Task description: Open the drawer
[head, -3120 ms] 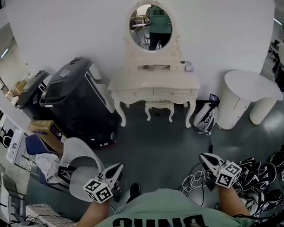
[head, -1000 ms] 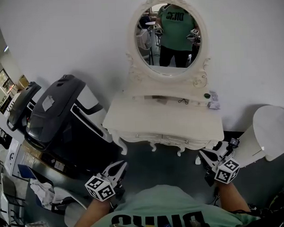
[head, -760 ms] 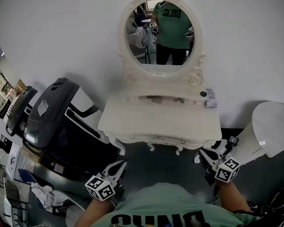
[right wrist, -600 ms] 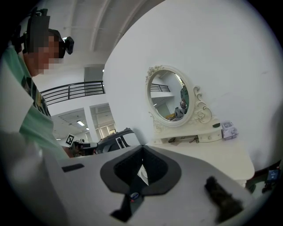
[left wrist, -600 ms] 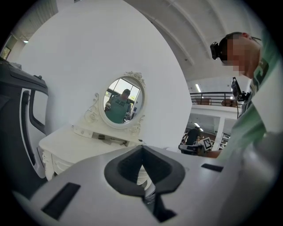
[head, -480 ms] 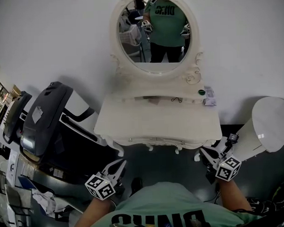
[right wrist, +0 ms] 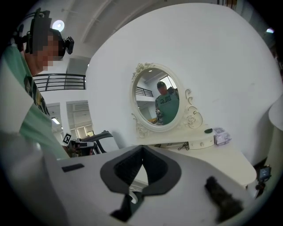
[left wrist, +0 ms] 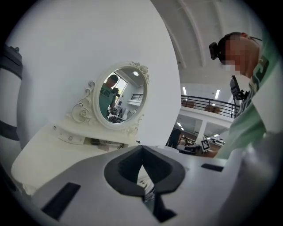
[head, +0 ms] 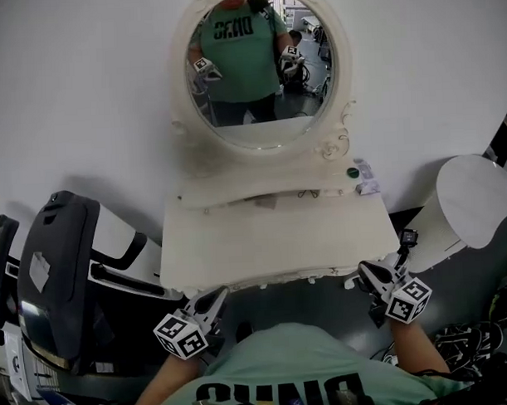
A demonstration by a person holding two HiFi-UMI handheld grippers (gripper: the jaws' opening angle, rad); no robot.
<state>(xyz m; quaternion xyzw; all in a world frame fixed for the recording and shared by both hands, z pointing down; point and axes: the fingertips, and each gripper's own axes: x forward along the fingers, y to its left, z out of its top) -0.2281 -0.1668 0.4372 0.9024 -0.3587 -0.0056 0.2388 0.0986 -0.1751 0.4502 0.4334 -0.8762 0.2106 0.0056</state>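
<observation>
A cream dressing table (head: 279, 236) with an oval mirror (head: 253, 65) stands against the white wall. Its front drawers are hidden under the scalloped front edge (head: 273, 280) in the head view. My left gripper (head: 218, 292) hovers just short of that edge toward the left, shut and empty. My right gripper (head: 362, 272) is at the edge's right corner, also shut with nothing in it. In the left gripper view the jaw tips (left wrist: 141, 148) meet, with the table (left wrist: 48, 154) beyond. The right gripper view shows shut tips (right wrist: 142, 148) and the tabletop (right wrist: 221, 156).
A low shelf (head: 270, 191) under the mirror carries a green item (head: 352, 172) and a small box (head: 367, 185). A black machine (head: 57, 271) stands close on the table's left. A white round side table (head: 465, 202) is to the right, with cables on the floor (head: 474, 339).
The person has stepped up to the dressing table. Both grippers moved forward to its front edge, and the drawer fronts slipped out of sight beneath the top.
</observation>
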